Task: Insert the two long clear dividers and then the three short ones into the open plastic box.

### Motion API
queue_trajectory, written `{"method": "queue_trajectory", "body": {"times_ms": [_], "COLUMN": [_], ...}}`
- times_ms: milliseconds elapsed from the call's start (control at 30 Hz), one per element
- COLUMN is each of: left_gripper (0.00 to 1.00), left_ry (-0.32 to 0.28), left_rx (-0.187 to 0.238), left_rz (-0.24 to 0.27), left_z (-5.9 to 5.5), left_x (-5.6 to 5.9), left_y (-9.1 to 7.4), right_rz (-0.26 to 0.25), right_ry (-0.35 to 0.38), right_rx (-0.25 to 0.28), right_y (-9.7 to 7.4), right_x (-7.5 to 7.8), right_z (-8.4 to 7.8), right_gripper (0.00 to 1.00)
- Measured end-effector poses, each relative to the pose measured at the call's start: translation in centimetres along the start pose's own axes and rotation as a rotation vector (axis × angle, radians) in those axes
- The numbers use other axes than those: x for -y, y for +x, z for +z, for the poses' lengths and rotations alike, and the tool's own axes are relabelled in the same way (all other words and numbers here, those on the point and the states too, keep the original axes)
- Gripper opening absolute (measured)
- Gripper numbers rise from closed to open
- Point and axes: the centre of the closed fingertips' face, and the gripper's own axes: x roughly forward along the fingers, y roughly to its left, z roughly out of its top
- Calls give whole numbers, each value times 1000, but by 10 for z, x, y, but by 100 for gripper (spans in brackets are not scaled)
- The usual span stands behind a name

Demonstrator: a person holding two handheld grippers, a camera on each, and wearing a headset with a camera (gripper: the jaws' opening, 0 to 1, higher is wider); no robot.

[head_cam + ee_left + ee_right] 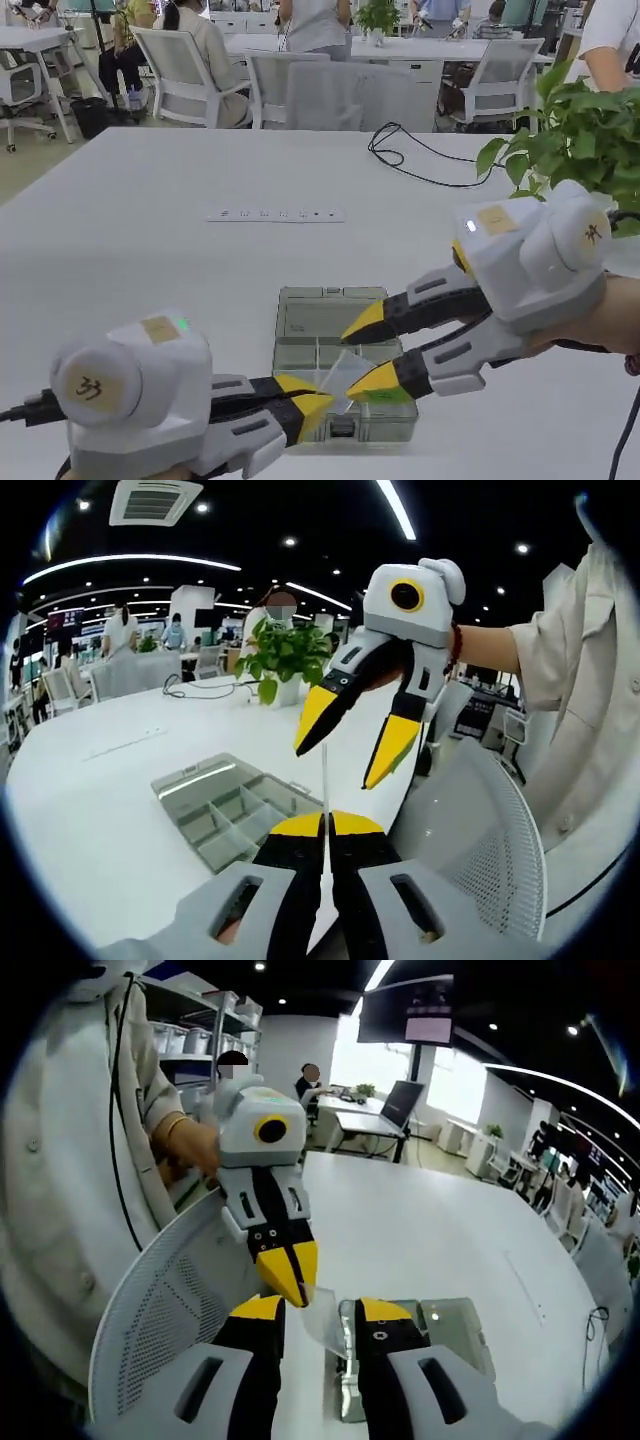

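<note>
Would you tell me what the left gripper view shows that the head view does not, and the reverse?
Left gripper view: the clear divider edge-on in the shut left claw, and a white mesh chair. Head view: the divider's broad face, with the left claw pinching one edge. Both: the open box, the potted plant and the open right claw straddling the divider.

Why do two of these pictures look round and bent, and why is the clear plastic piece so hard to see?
Left gripper view: fisheye lens, so the ceiling light strip curves, and the clear divider is edge-on, a thin pale line. Right gripper view: same bending; the chair back bulges. Head view: straight, even light, divider faint over the plastic box.
</note>
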Motion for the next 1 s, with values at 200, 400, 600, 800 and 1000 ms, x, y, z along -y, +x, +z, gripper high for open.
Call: {"method": "queue_trajectory", "body": {"times_ms": [200,400,600,800,1000], "left_gripper": [0,0,0,0,0], "left_ry": [56,79,82,96,95], "left_rx": [6,28,36,42,46], "left_rz": [-80,-155,-185,-205,-209], "left_z": [3,8,9,11,12], "left_x": [15,30,35,38,39], "left_y": [2,2,1,-2,-2], "right_rz": [92,161,186,210,219], "right_ry": [2,9,13,8,26], "right_rx": [-13,-2,4,11,-3], "right_y": [-1,-2,-3,-5,-5], "right_x": [-16,-29,-32,-38,-39], "right_z": [-4,-4,-3,1,-1], "right_gripper": [24,17,11,5,3]}}
